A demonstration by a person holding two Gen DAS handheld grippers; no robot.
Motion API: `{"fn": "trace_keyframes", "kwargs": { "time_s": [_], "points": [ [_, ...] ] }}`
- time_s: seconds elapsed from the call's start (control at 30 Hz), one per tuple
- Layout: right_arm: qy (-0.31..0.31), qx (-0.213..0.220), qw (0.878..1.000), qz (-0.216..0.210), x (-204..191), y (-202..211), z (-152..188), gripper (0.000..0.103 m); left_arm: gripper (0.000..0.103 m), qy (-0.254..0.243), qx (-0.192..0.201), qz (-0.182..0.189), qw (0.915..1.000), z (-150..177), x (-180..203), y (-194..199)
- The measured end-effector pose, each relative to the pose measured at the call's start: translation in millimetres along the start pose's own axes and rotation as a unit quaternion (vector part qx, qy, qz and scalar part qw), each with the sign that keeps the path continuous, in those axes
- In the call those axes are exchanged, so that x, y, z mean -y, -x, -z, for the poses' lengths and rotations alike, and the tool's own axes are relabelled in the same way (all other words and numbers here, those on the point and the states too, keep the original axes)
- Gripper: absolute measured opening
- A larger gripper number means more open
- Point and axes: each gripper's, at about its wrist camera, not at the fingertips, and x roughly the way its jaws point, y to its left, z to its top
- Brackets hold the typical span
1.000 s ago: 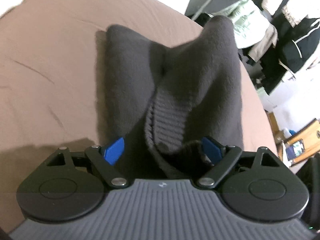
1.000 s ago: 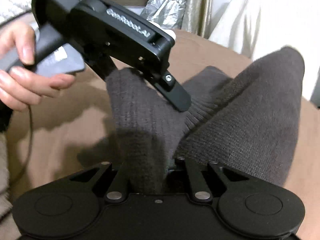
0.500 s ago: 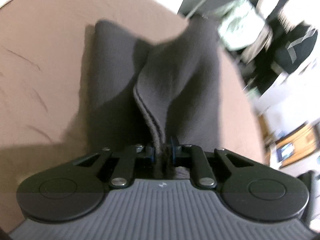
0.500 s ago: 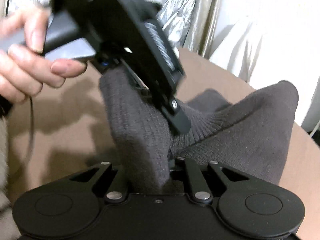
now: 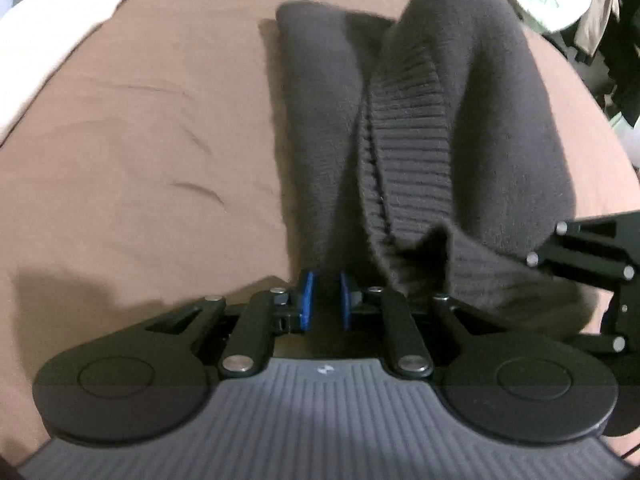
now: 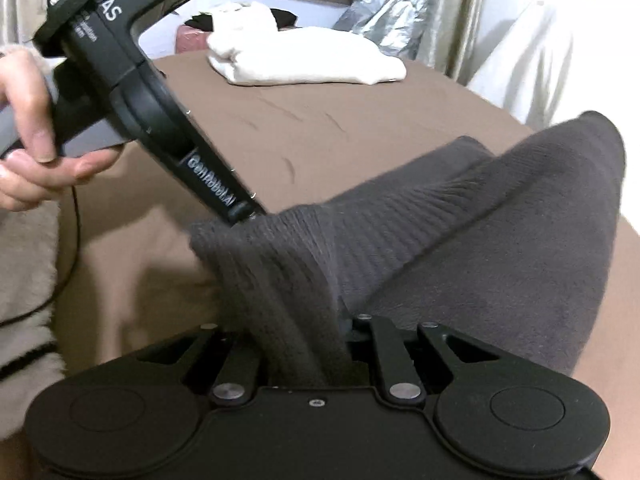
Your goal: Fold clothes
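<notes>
A dark grey knit sweater (image 5: pixel 420 120) lies on the brown bedsheet (image 5: pixel 140 140), its ribbed hem lifted. Left gripper (image 5: pixel 325 300) is clamped tight on the fabric — right gripper (image 6: pixel 304 344) likewise. Folded white garment (image 6: pixel 304 60) at twelve o'clock.

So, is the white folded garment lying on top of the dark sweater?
No, the white garment lies apart from the dark sweater, across bare brown cloth.

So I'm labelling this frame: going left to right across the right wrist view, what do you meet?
The person's hand → the left gripper it holds, fingers shut on the dark grey sweater's ribbed hem → the folded white garment lying farther back on the brown cloth → the sweater's raised fold.
</notes>
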Motion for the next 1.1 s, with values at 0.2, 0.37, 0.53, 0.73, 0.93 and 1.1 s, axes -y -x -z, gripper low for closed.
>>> {"fn": "trace_keyframes", "kwargs": {
  "time_s": [0.2, 0.37, 0.53, 0.73, 0.93, 1.1],
  "points": [
    [-0.019, -0.002, 1.000, 0.003, 10, -6, 5, 0.015, 0.042, 0.009, 0.101, 0.072, 0.9922, -19, -2, 32],
    [-0.016, -0.006, 1.000, 0.003, 13, -18, -10, 0.016, 0.049, 0.010, -0.002, 0.093, 0.9956, -11, 4, -5],
    [-0.003, -0.026, 0.999, -0.022, 9, -5, -13, 0.024, 0.052, 0.019, -0.051, 0.064, 0.9964, -8, 1, -27],
    [-0.054, 0.012, 0.996, -0.066, 40, 38, -18, 0.031, 0.057, 0.008, -0.053, 0.047, 0.9975, -8, 5, -32],
    [-0.229, 0.072, 0.968, -0.075, 96, 45, -9, 0.048, 0.058, 0.018, -0.063, 0.052, 0.9965, -7, 1, -37],
    [-0.184, -0.044, 0.982, 0.012, 82, -14, 9, 0.048, 0.058, 0.015, -0.066, 0.054, 0.9963, -1, 2, -40]
  ]
}}
